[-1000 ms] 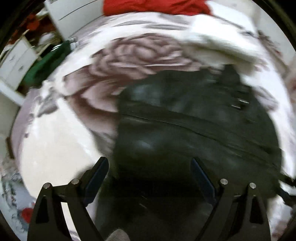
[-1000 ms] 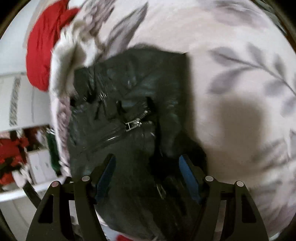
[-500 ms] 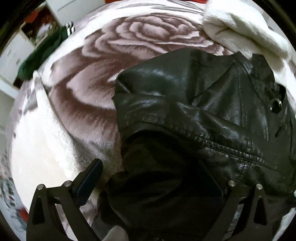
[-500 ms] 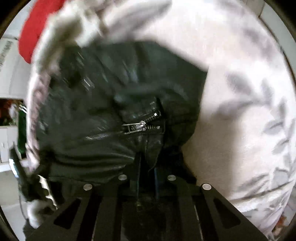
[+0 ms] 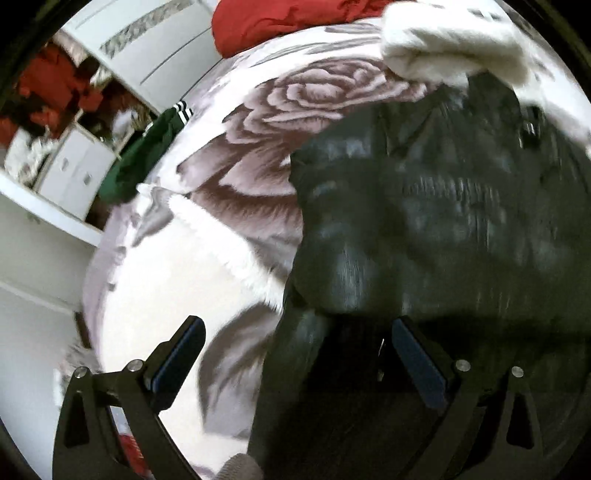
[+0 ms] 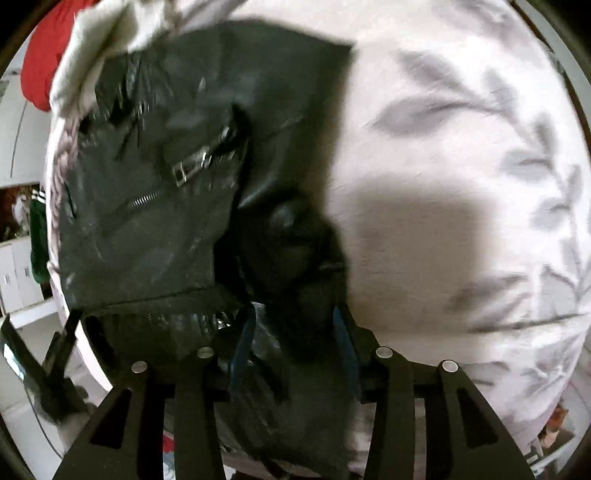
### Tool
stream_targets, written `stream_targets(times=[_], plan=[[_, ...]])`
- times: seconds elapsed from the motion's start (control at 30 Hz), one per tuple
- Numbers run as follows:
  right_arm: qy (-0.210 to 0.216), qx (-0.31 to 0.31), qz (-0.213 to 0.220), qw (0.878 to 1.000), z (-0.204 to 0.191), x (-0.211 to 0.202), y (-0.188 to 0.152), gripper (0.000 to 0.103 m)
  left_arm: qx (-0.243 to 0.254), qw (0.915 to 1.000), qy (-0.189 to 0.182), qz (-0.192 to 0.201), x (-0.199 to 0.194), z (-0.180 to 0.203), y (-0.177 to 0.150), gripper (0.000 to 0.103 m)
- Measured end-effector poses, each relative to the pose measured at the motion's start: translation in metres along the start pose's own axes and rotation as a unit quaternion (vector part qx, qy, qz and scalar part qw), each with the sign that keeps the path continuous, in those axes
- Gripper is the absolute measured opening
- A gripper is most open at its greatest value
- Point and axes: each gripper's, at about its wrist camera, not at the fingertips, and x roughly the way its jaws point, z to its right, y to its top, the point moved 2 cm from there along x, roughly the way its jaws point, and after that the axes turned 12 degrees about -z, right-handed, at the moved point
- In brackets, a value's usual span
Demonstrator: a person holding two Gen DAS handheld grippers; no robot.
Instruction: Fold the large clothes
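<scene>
A black leather jacket [image 5: 424, 206] with silver zippers lies bunched on a bed blanket printed with a large rose [image 5: 295, 110]. My left gripper [image 5: 295, 332] is open wide over the jacket's near left edge, holding nothing. In the right wrist view the jacket [image 6: 166, 184] fills the left half, its zipper pull [image 6: 192, 166] showing. My right gripper [image 6: 293, 321] is partly open, with a fold of the jacket lying between its blue pads [image 6: 343, 332].
A white fluffy garment [image 5: 443, 48] lies beyond the jacket, and a red garment [image 5: 280, 18] behind it. A green garment [image 5: 147, 158] hangs at the bed's left edge near white drawers [image 5: 74, 173]. Blanket with a leaf print [image 6: 461, 166] spreads right of the jacket.
My right gripper was shut on the jacket and has opened partway. My left gripper has pulled back from the jacket, both fingers now showing. The jacket has settled lower on the blanket.
</scene>
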Motion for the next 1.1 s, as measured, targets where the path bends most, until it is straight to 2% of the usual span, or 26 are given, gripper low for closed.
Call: stream_targets(times=[0.03, 0.07, 0.1, 0.2, 0.3, 0.37, 0.43, 0.53, 0.63, 0.73, 0.87, 0.93, 1.1], plan=[[-0.028, -0.007, 0.003, 1.000, -0.007, 0.004, 0.000, 0.042, 0.006, 0.9999, 0.008, -0.005, 0.004, 0.000, -0.001, 0.103], [-0.082, -0.002, 0.011, 0.997, -0.009, 0.007, -0.001, 0.029, 0.014, 0.9997, 0.015, -0.012, 0.010, 0.002, -0.008, 0.103], [-0.096, 0.014, 0.017, 0.995, -0.004, 0.010, -0.001, 0.021, 0.021, 0.9994, 0.018, -0.018, 0.016, 0.004, -0.012, 0.103], [-0.104, 0.046, 0.020, 0.993, 0.009, 0.021, 0.001, 0.021, 0.026, 0.9986, 0.025, -0.038, 0.035, 0.001, -0.024, 0.103], [-0.128, 0.020, 0.016, 0.991, -0.008, 0.018, -0.003, 0.022, 0.017, 0.9992, 0.015, -0.034, 0.037, -0.005, -0.027, 0.103], [-0.136, 0.014, 0.010, 0.991, -0.016, 0.011, -0.010, 0.027, 0.016, 0.9991, 0.012, -0.036, 0.030, -0.006, -0.031, 0.103], [-0.140, 0.010, 0.011, 0.990, -0.019, 0.000, -0.021, 0.045, 0.013, 0.9993, 0.009, -0.034, 0.018, -0.003, -0.036, 0.103], [-0.150, 0.006, 0.028, 0.988, -0.017, -0.018, -0.043, 0.053, 0.018, 0.9996, 0.011, -0.020, -0.008, 0.006, -0.045, 0.103], [-0.141, 0.005, 0.041, 0.989, -0.007, -0.032, -0.060, 0.058, 0.036, 0.9991, 0.023, -0.007, -0.036, 0.031, -0.058, 0.103], [-0.122, 0.010, 0.044, 0.992, 0.036, -0.054, -0.073, 0.059, 0.064, 0.9973, 0.037, 0.001, -0.062, 0.073, -0.076, 0.103], [-0.110, 0.012, 0.036, 0.993, 0.100, -0.083, -0.072, 0.059, 0.092, 0.9946, 0.047, -0.011, -0.092, 0.139, -0.109, 0.103], [-0.113, 0.012, 0.036, 0.993, 0.131, -0.095, -0.068, 0.059, 0.097, 0.9929, 0.068, -0.008, -0.109, 0.171, -0.126, 0.103], [-0.097, 0.041, 0.031, 0.994, 0.209, -0.124, -0.055, 0.059, 0.124, 0.9885, 0.082, -0.031, -0.135, 0.251, -0.161, 0.103]])
